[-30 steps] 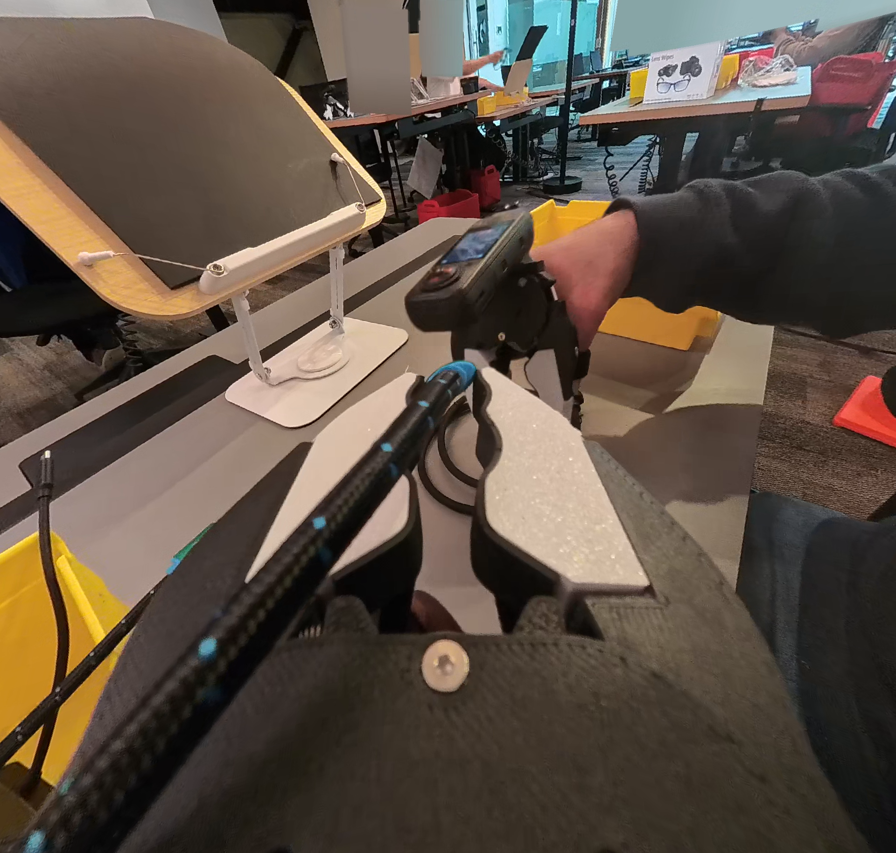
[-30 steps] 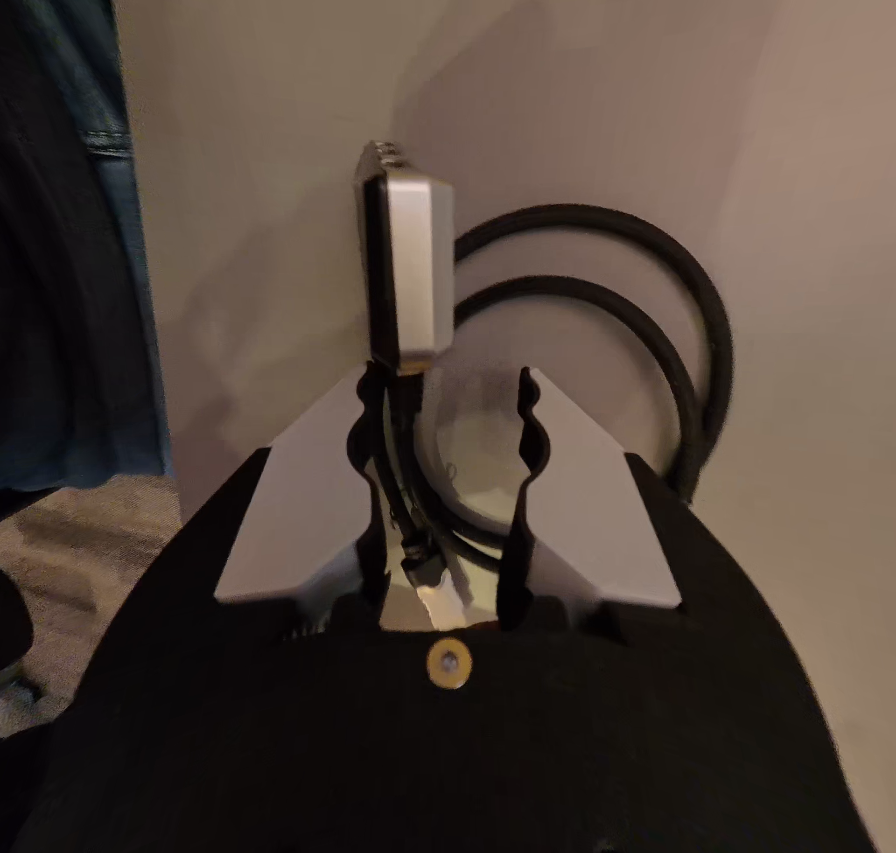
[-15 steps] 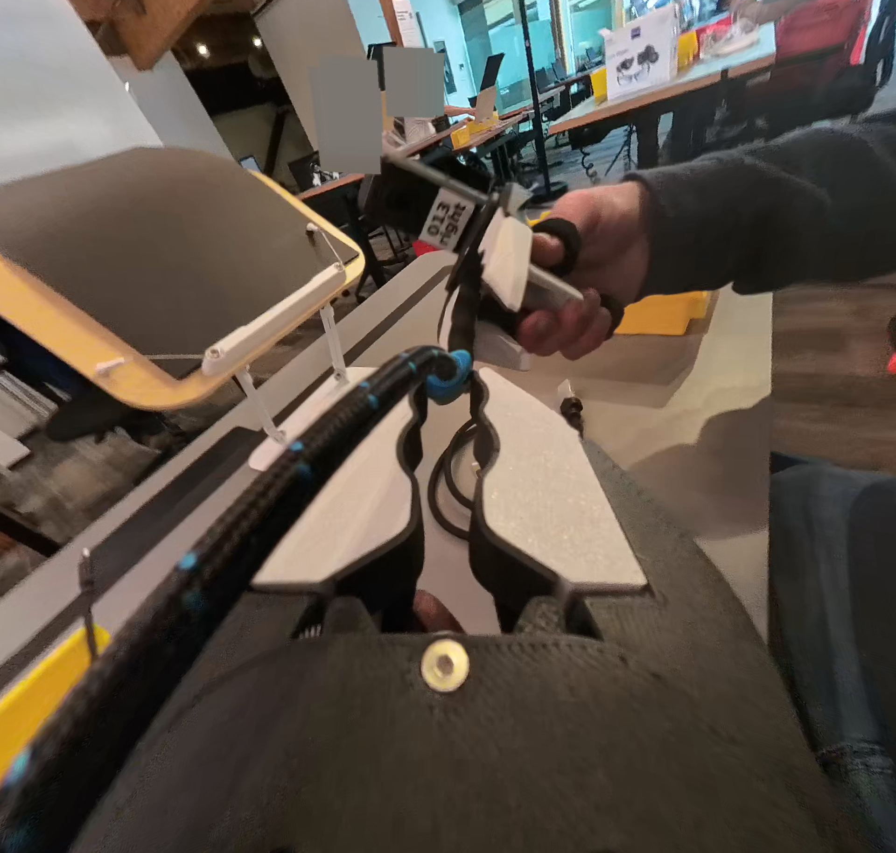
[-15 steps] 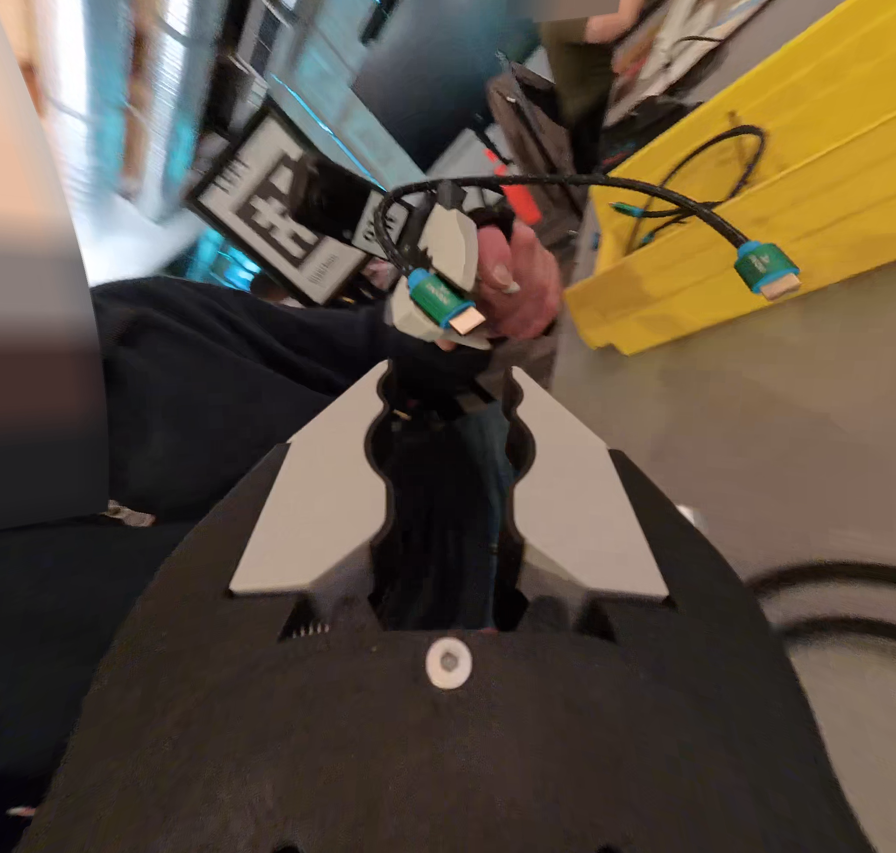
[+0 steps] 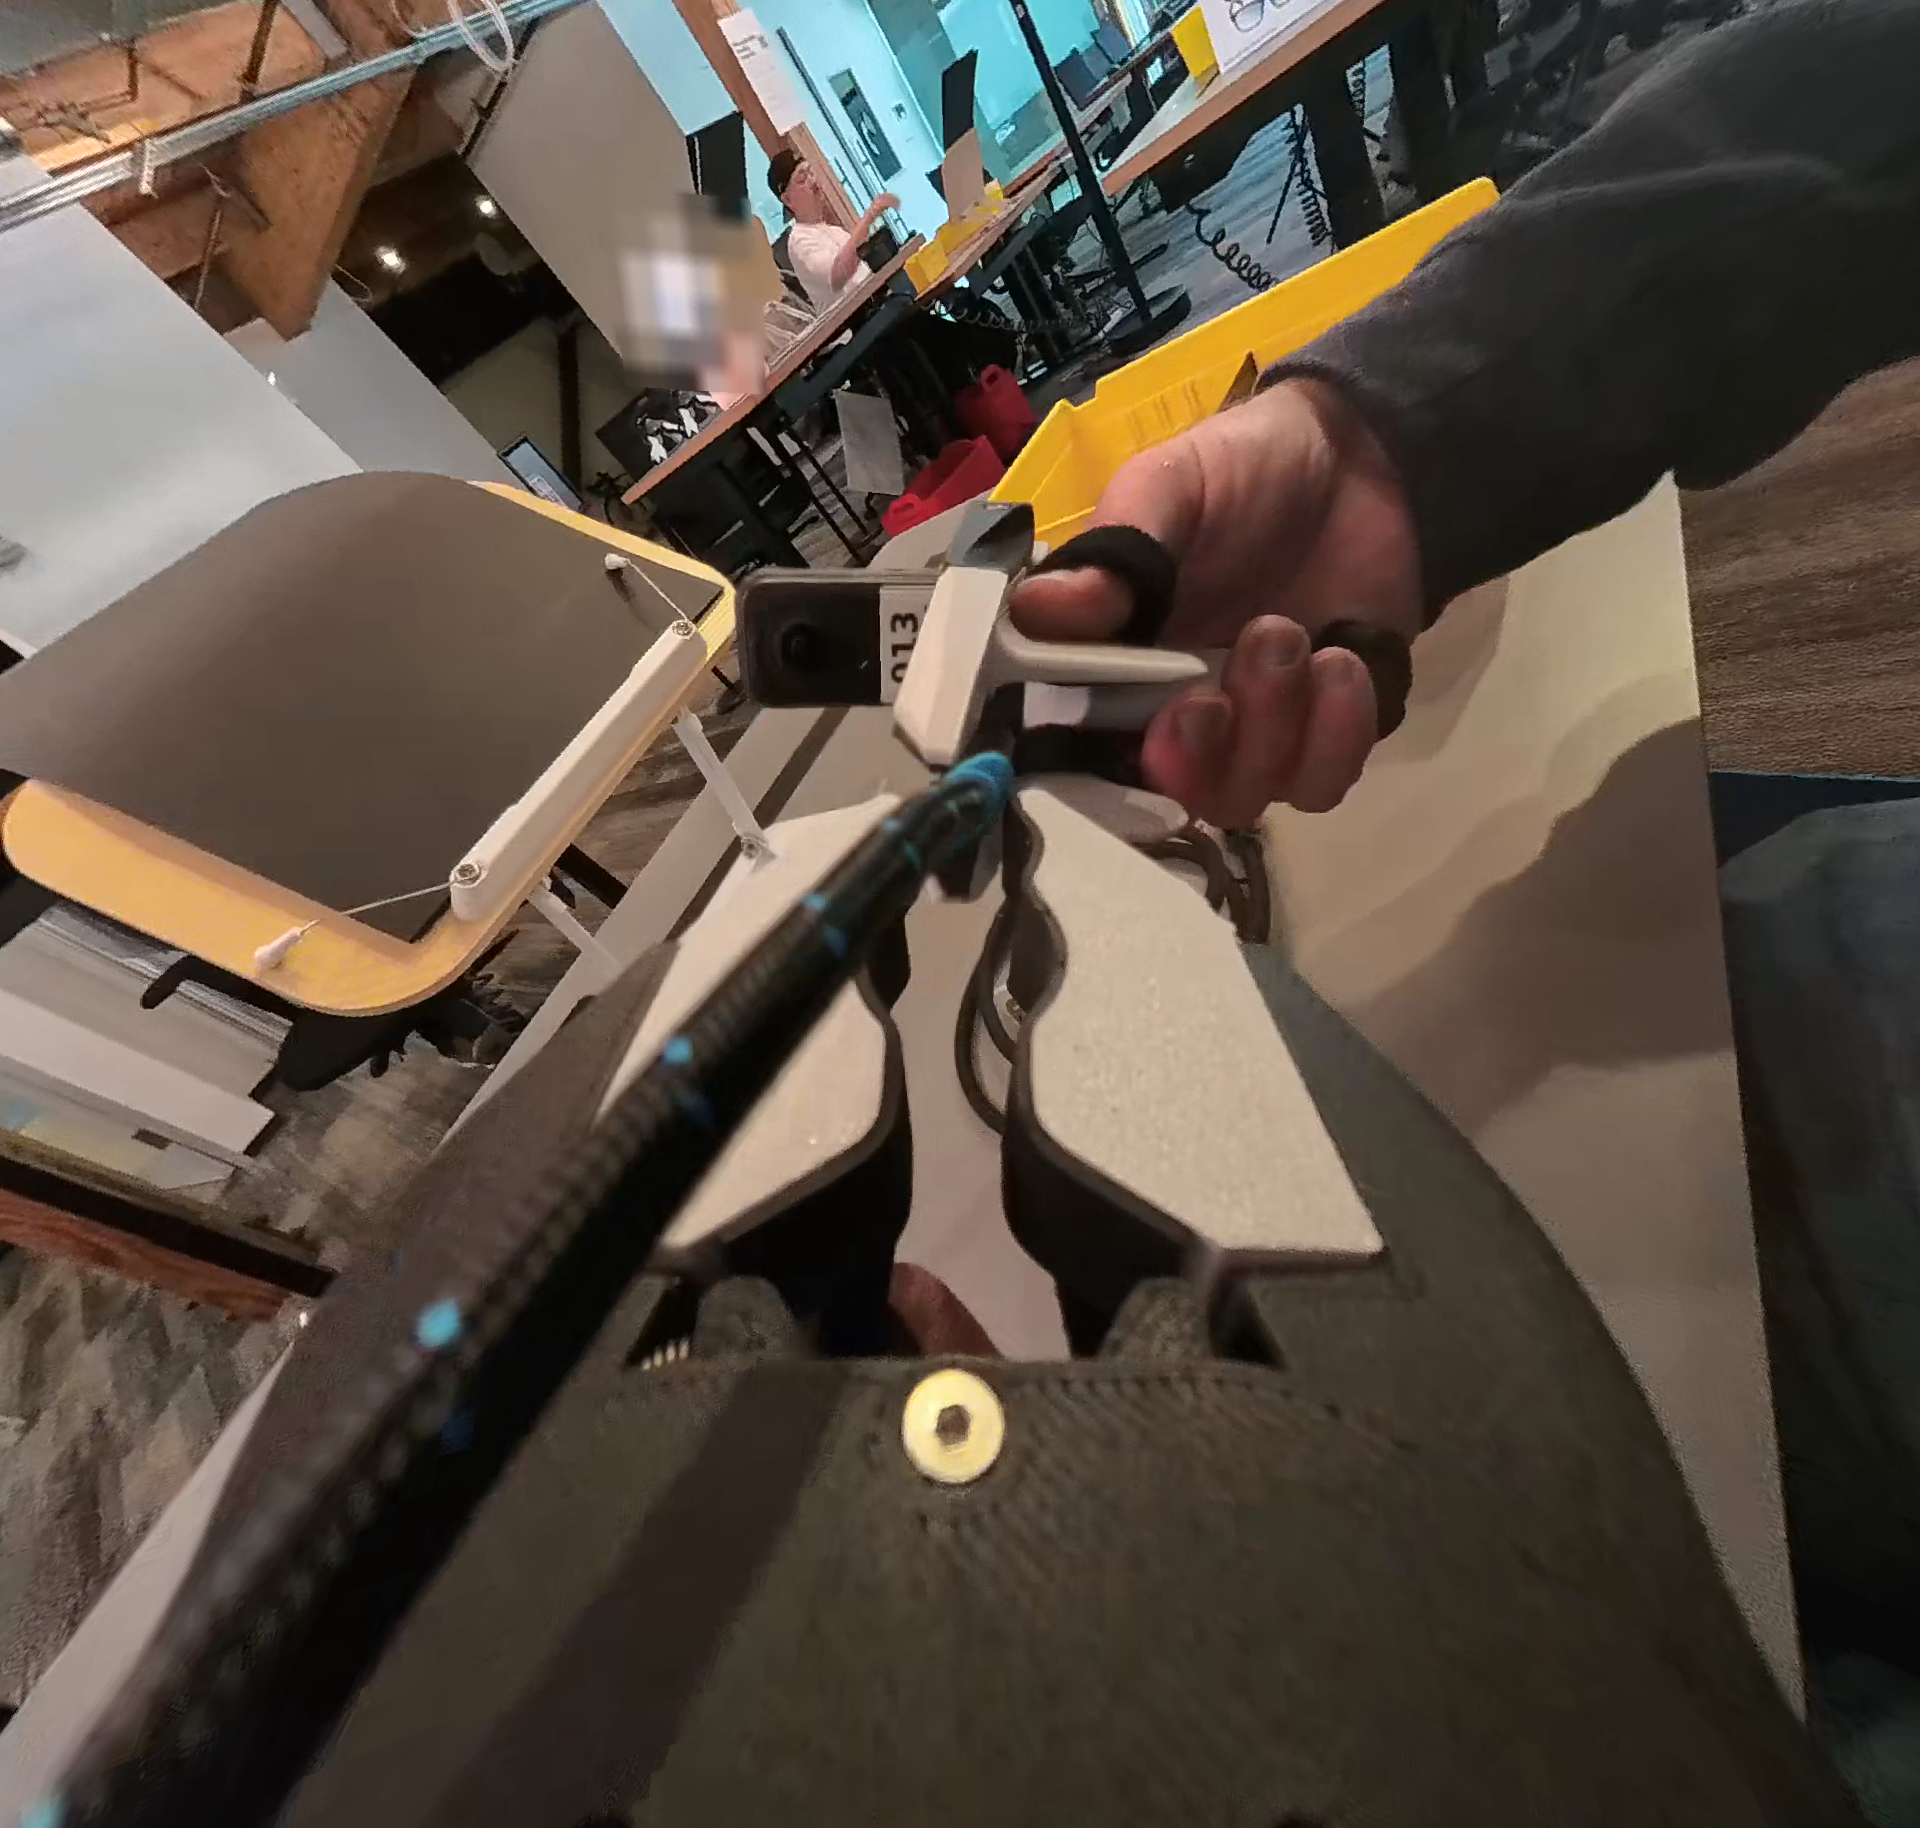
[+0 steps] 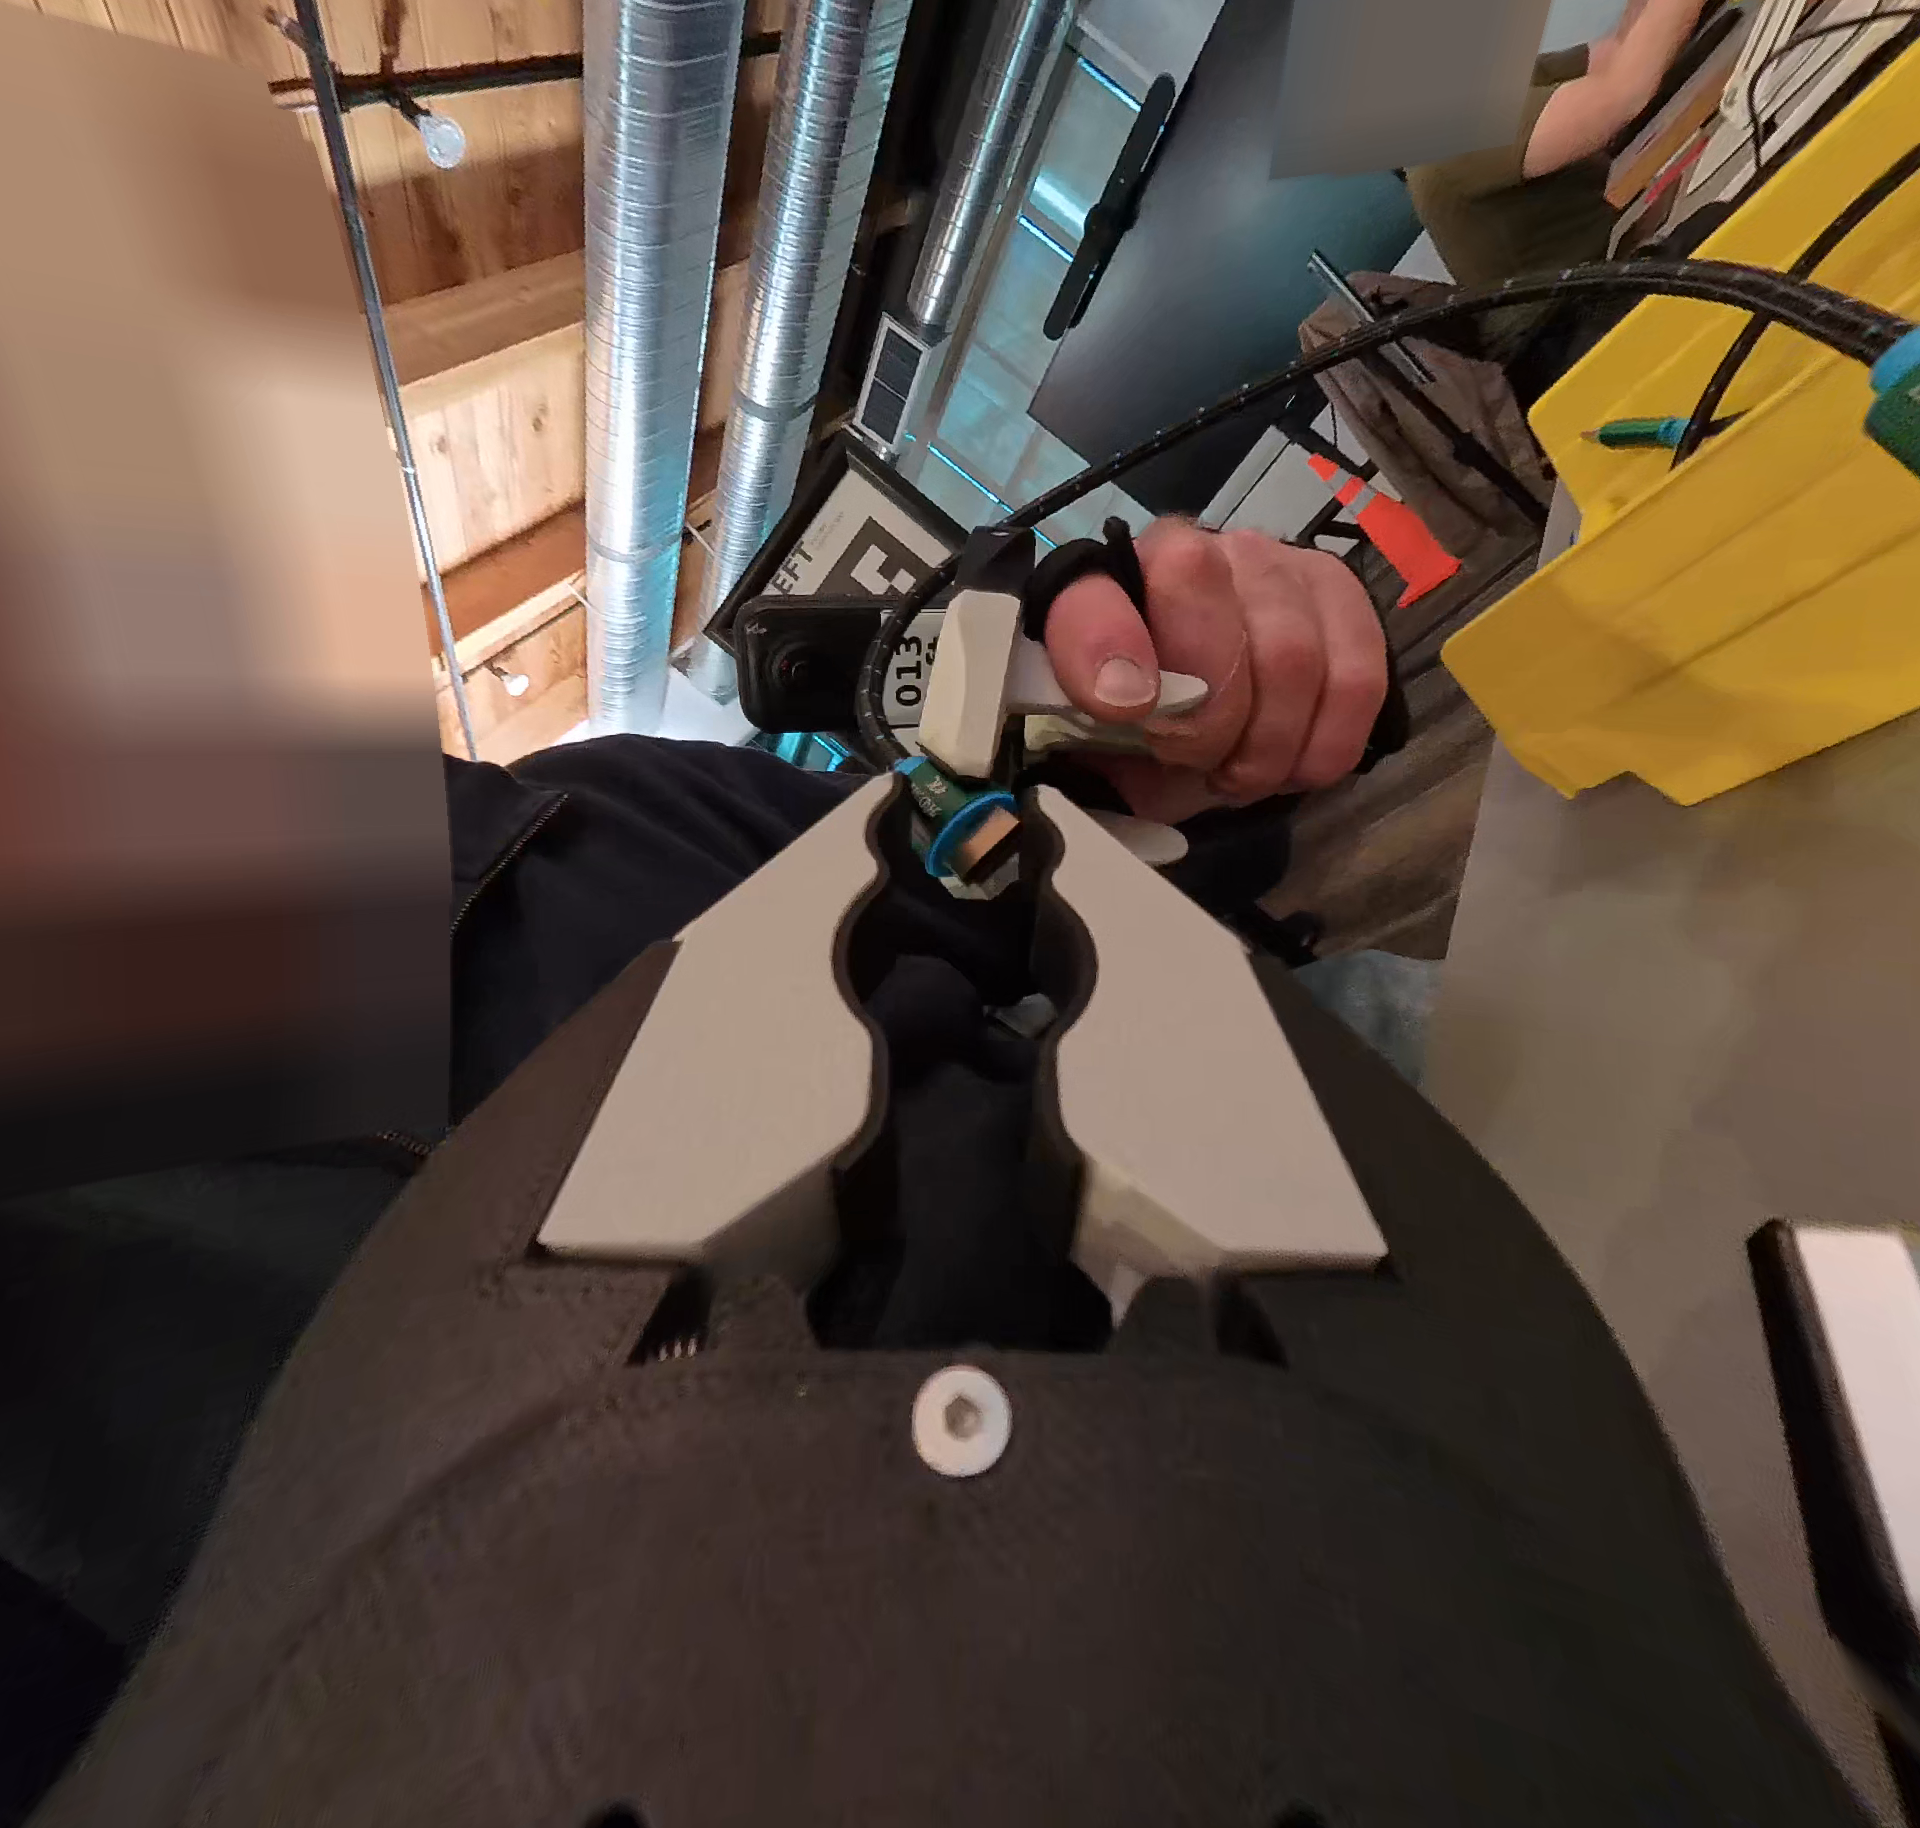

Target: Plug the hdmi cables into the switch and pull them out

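Pinching the braided HDMI cable [image 5: 727,1040] just behind its green plug [image 6: 961,828] at frame centre, the left gripper [image 5: 951,999] aims it toward the right gripper [image 6: 961,905], whose fingers [image 6: 748,1030] stand apart, empty; no switch is visible.

A braided black HDMI cable [image 5: 665,1082] flecked with blue runs diagonally to a blue-collared plug [image 6: 961,828], its metal connector end exposed and raised above the surface. Its far end [image 6: 1896,386], green-bodied with a blue collar, arcs toward a yellow bin.
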The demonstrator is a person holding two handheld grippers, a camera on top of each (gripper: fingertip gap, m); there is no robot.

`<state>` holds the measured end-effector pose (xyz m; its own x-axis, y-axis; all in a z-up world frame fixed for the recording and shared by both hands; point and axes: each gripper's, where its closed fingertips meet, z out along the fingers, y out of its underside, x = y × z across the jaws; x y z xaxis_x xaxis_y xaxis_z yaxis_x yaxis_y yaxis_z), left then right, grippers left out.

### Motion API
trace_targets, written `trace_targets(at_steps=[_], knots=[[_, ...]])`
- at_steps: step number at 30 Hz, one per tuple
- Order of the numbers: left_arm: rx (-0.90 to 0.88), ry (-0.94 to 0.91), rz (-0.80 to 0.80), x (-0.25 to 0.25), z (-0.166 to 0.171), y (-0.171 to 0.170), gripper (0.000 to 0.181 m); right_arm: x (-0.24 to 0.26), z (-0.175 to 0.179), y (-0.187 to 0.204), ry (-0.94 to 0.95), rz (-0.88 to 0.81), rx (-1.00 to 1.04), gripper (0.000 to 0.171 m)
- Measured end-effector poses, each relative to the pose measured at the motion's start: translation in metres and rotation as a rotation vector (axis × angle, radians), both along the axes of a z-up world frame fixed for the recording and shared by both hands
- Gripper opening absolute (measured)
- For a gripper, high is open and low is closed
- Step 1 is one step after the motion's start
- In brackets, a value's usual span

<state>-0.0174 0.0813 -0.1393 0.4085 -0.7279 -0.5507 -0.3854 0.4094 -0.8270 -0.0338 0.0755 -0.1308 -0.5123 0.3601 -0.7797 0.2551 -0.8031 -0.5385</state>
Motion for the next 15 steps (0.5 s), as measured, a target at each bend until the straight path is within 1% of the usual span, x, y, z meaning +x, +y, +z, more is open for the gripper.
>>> trace_targets(at_steps=[2,5,11,15], knots=[[-0.003,-0.015,0.012,-0.0012,0.0023,0.0016,0.015,0.0005,0.0045,0.0016,0.021,-0.044,0.044,0.015],[-0.050,-0.048,0.029,-0.0041,0.0019,0.0060,0.019,0.0001,0.0080,0.0042,0.030,-0.110,0.114,0.013],[-0.240,-0.206,-0.002,0.0020,0.0080,0.0057,0.031,-0.0014,0.0077,0.0061,0.038,-0.216,0.240,0.011],[-0.268,-0.231,0.003,0.0037,0.0096,0.0054,0.026,-0.0007,0.0089,0.0031,0.050,-0.252,0.304,0.011]])
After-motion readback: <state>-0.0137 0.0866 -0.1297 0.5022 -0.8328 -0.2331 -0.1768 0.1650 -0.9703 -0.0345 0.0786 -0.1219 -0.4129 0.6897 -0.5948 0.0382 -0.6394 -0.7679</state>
